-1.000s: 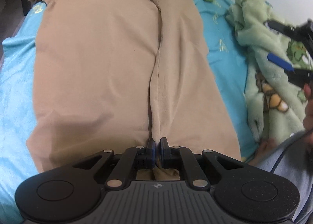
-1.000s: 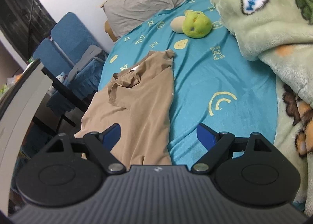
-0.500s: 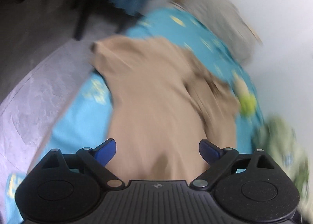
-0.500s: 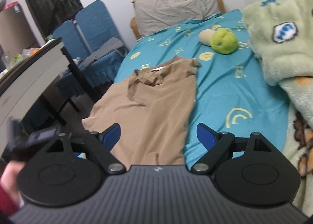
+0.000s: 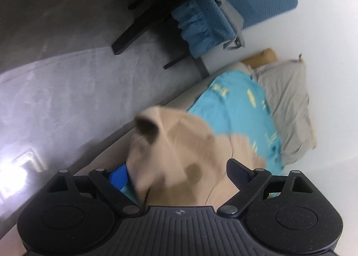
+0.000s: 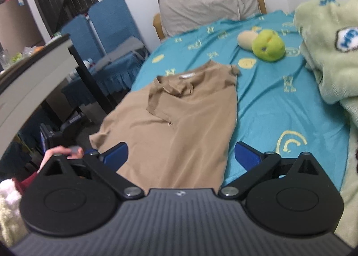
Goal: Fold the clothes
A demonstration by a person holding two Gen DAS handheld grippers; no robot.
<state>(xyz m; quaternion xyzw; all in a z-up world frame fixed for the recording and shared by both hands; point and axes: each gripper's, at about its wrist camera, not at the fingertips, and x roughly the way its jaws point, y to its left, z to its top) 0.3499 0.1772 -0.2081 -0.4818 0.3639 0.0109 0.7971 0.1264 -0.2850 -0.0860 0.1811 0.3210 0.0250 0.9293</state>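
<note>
In the view of my left wrist, my left gripper [image 5: 176,174] stands wide; its jaws have just been opening, and the plain beige cotton T-shirt [image 5: 185,150] lies between the blue pads without being pressed by them. The cloth bulges near the edge of the bed, where one sleeve opening looks dark, and the picture is blurred, so I cannot say exactly which part is nearest to me. Behind it I see the turquoise bed sheet with yellow letters [image 5: 237,103] and the grey pillow [image 5: 288,103]. In the view of my right wrist, my right gripper [image 6: 181,155] is also wide and holds nothing; its jaws have just been opening too. The T-shirt [image 6: 179,121] lies flat along the left side of the sheet [image 6: 279,103], with one sleeve folded in near the collar, I think as a first fold. My left hand [image 6: 60,154] is low at the bed's side, probably to take the hanging edge next. The green round plush toy [image 6: 268,45] rests well apart.
</note>
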